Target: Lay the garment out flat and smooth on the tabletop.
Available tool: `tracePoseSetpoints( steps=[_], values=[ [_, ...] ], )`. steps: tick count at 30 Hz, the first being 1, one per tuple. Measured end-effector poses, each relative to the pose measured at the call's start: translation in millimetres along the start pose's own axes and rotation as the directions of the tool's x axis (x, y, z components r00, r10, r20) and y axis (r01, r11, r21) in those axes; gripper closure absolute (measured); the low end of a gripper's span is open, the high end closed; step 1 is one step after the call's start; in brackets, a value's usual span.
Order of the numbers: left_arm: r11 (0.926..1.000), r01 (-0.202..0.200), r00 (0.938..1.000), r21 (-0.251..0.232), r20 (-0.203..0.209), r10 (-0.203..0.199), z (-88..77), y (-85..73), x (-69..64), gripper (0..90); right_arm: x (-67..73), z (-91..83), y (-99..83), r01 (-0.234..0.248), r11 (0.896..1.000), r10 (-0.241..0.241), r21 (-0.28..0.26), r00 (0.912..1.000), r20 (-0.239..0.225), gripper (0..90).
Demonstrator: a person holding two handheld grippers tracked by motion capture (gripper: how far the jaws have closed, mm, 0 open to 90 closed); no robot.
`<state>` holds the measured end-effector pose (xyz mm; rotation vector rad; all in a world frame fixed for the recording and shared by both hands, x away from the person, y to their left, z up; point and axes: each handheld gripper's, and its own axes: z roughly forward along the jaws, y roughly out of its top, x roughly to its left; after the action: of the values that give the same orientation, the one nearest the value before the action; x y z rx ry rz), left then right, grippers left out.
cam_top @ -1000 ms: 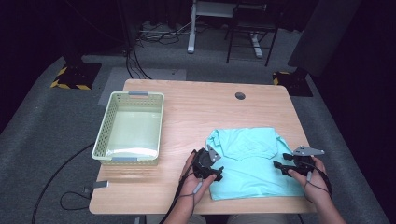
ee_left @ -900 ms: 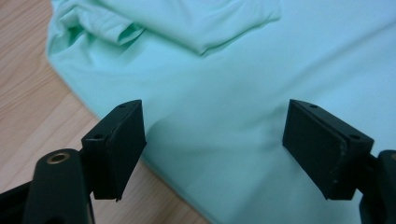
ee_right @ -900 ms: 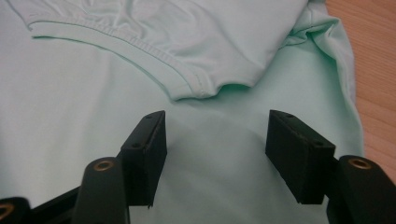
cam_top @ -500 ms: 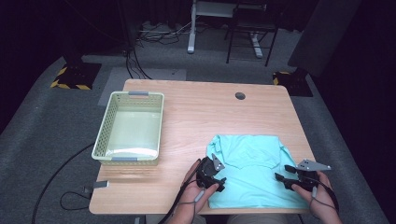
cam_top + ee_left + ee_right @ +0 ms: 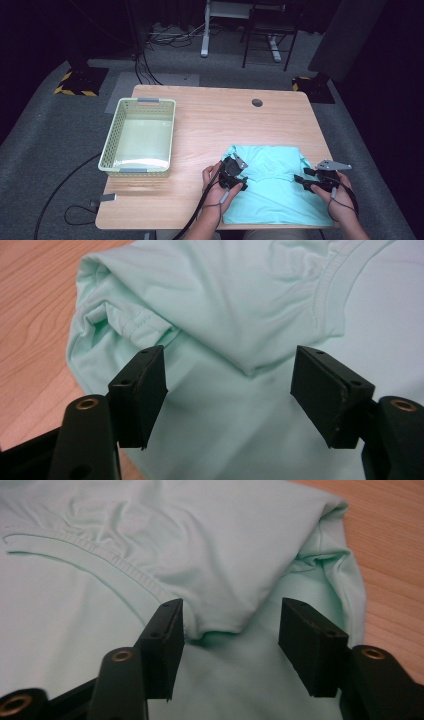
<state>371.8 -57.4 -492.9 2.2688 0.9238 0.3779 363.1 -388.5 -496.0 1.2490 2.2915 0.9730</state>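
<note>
The left gripper (image 5: 239,181) is hovering at the left edge of the shirt (image 5: 275,190), its jaws standing apart, and they have just been closing in; seen along them in the left gripper view, a folded point of cloth (image 5: 255,367) is lying between the pads without either one pressing on it yet. The right gripper (image 5: 305,182) is doing the same on the far side, jaws spread but narrowing, with another fold tip (image 5: 220,625) sitting in the gap just ahead of them. Both claws are pointing inward, toward each other, across the garment's width. The shirt is lying flat at the near right of the table (image 5: 210,125), its top part doubled down so that a fold edge is running crosswise from one gripper to the other. That line looks like what the coming move depends on: each hand is nearest its own end of the fold, so each would pinch its own corner. The basket (image 5: 120,170) is standing well apart to the left, nearer the left hand.
</note>
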Motion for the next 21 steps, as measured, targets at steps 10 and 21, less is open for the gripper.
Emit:
tracePoseSetpoints(
  steps=[10,21],
  values=[
    [0.9978,-0.061,0.9979,0.024,0.021,0.061,7.3,14.0,-8.3,79.6,-4.1,-1.9,3.3,0.029,0.999,-0.028,0.02,0.9983,-0.051,85.9],
    [0.9962,-0.087,0.9944,-0.007,0.06,0.088,-19.5,7.4,-24.8,83.2,11.8,-27.5,2.9,0.071,0.997,-0.071,-0.009,0.9961,-0.051,86.0]
  ],
)
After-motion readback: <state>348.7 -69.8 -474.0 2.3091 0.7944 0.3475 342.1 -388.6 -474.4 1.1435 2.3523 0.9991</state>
